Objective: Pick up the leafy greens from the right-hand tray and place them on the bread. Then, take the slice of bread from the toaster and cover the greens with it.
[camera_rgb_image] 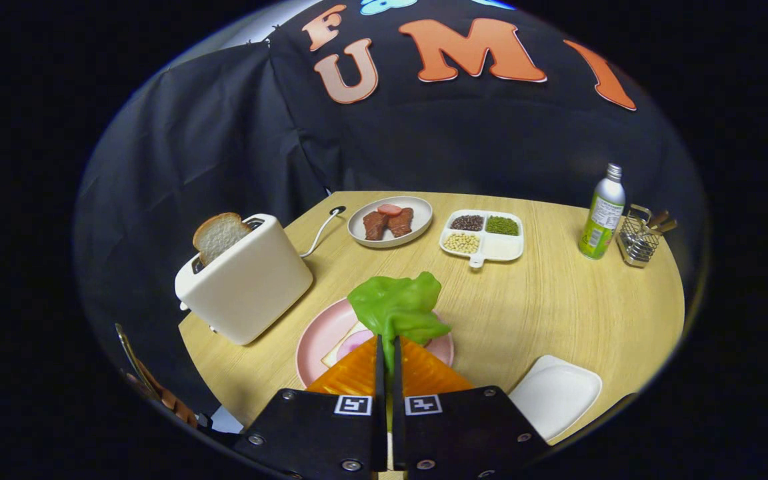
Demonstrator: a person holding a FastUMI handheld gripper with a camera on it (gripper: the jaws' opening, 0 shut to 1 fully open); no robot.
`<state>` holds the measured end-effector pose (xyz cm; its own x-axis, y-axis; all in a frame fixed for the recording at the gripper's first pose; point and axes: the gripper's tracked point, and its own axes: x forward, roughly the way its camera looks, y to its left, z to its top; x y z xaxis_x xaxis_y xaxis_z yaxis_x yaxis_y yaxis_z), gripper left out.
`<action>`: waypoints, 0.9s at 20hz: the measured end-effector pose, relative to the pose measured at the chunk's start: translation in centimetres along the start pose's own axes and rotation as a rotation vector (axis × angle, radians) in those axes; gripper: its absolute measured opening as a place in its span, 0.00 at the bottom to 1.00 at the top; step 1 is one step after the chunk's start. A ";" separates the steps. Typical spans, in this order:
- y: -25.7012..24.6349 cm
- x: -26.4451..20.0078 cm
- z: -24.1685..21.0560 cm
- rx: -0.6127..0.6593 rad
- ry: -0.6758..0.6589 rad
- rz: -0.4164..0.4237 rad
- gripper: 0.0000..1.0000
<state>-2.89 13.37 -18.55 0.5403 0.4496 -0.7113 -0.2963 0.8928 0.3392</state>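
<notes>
My gripper (387, 341) is shut on the leafy greens (397, 307), a crinkled green leaf that sticks up from between the fingertips. It hangs over a pink plate (314, 340) just ahead of the fingers. On that plate lies a slice of bread (339, 350) with a pink round of meat on it, mostly hidden by the fingers. To the left of the plate stands a white toaster (247, 280) with a slice of bread (219, 235) poking out of its slot.
A white empty tray (557, 393) lies to the right of the fingers. Beyond the greens are a plate of meat slices (391, 221) and a divided dish of beans (484, 235). A green bottle (602, 213) and a wire holder (639, 239) stand far right.
</notes>
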 end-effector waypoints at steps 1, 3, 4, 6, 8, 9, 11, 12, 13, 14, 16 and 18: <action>0.8 0.4 -0.2 -0.007 0.009 0.018 0.04; 2.1 1.1 -0.5 -0.014 0.026 0.046 0.04; 2.7 1.5 -0.7 -0.015 0.034 0.057 0.04; 3.5 2.0 -1.1 -0.026 0.052 0.078 0.04; 3.9 2.4 -1.1 -0.026 0.060 0.089 0.04; 4.4 2.6 -1.2 -0.020 0.064 0.101 0.04; 4.8 3.2 -1.4 -0.024 0.074 0.115 0.04; 4.7 3.6 -1.6 -0.031 0.081 0.109 0.04; 4.7 4.1 -1.9 -0.039 0.093 0.108 0.04; 4.6 4.6 -2.5 -0.037 0.113 0.103 0.04; 3.9 5.6 -3.4 -0.022 0.147 0.085 0.04; 2.9 6.4 -3.6 -0.036 0.154 0.038 0.04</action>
<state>-3.06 18.73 -24.37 0.4022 0.4709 -0.7852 -0.3439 0.8725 0.3471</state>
